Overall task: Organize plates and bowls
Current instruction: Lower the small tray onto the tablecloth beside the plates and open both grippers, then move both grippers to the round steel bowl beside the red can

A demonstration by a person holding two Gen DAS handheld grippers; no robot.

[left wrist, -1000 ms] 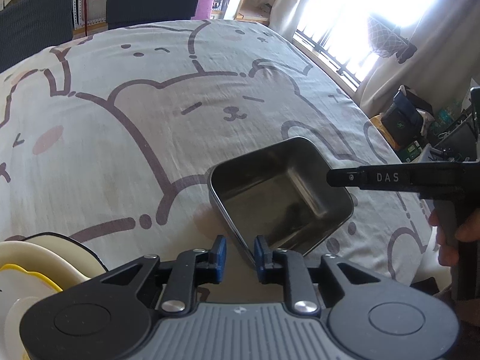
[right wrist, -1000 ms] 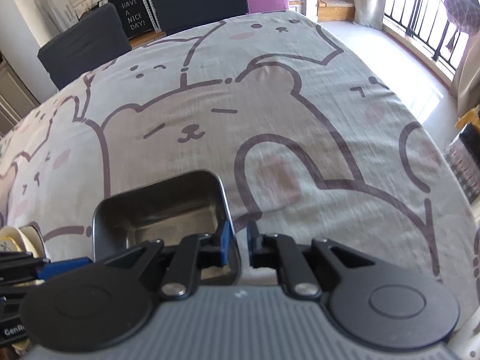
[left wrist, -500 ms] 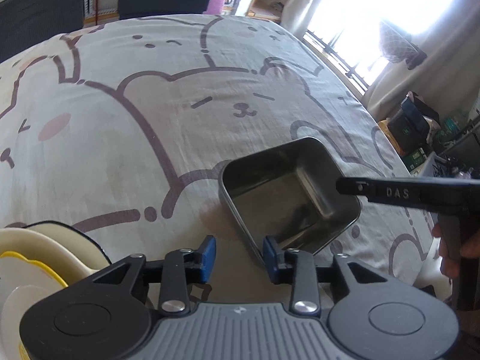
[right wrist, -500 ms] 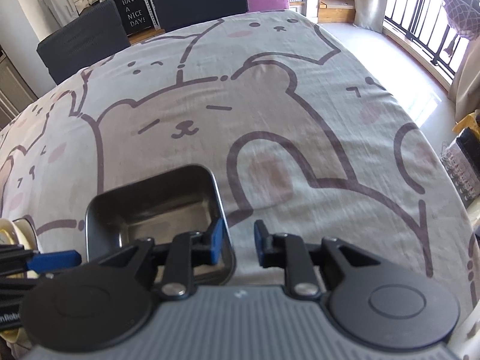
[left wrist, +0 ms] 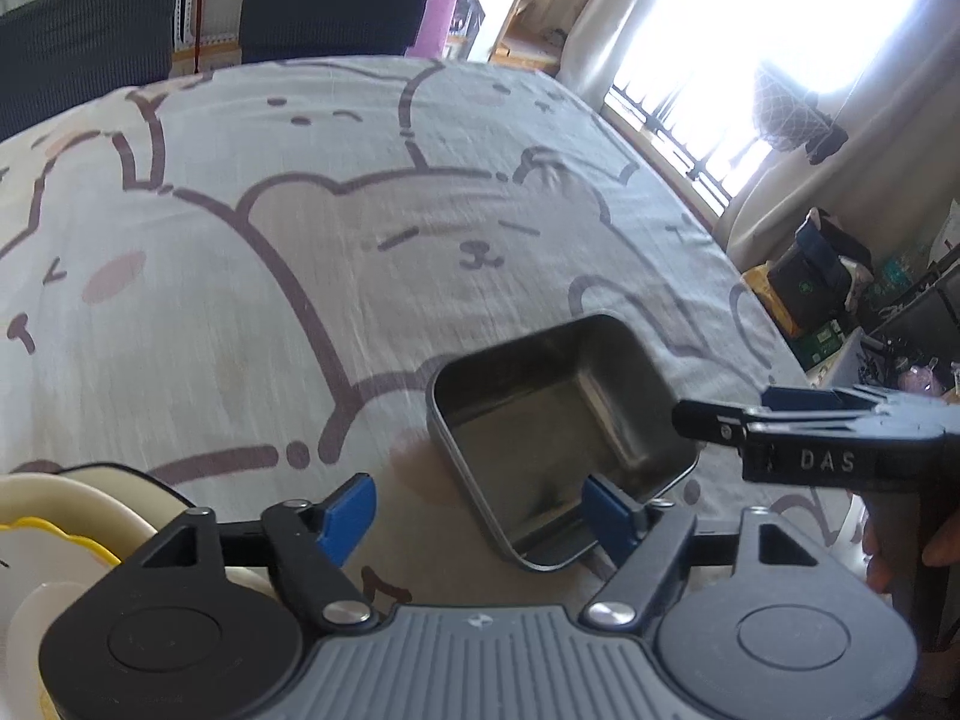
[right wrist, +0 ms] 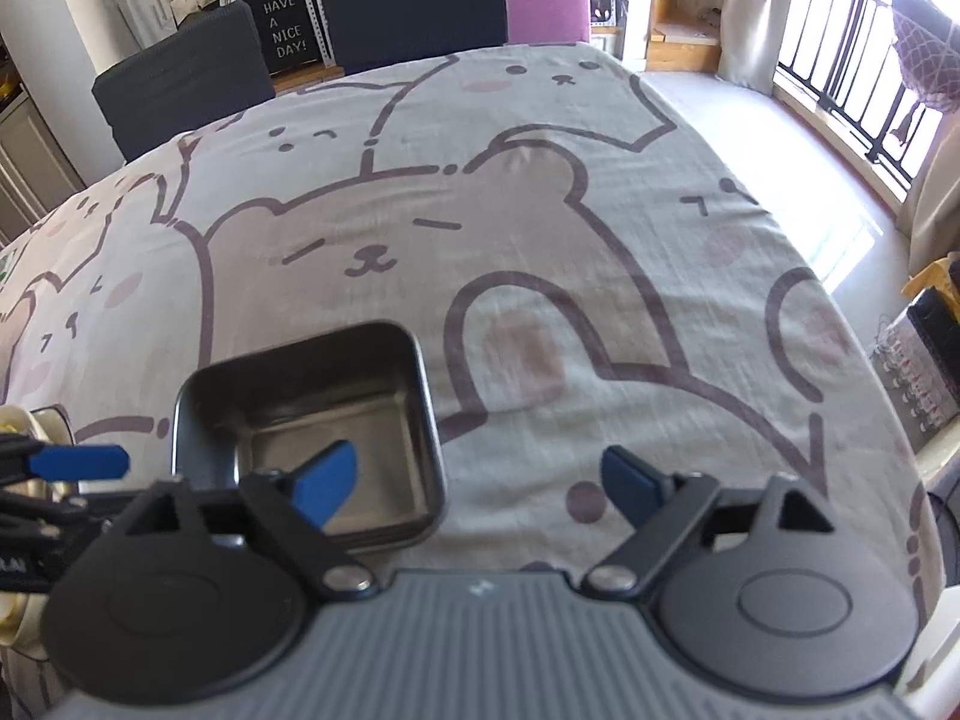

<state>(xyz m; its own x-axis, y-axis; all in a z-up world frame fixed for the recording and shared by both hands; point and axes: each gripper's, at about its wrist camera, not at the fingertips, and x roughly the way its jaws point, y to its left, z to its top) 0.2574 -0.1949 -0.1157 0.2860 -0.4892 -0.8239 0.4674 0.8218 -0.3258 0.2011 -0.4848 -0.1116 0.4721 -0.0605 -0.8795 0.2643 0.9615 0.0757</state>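
The desk (right wrist: pixel 540 228), draped in a bear-print cloth (left wrist: pixel 300 252), fills both views; its near edge is cut off behind the tool bodies. One square metal tray (left wrist: pixel 558 426) sits on the cloth at 5 o'clock in the left wrist view and 7 o'clock in the right wrist view (right wrist: pixel 312 414). At 8 o'clock in the left view, cream dishes with a yellow rim (left wrist: pixel 66 516) are mostly hidden, so their count cannot be told. The left tool (left wrist: pixel 480 510) is spread wide, its right finger over the tray's near corner; contact is unclear. The right tool (right wrist: pixel 486 480) is also spread wide, its left finger (right wrist: pixel 324 480) over the tray's interior, gripping nothing.
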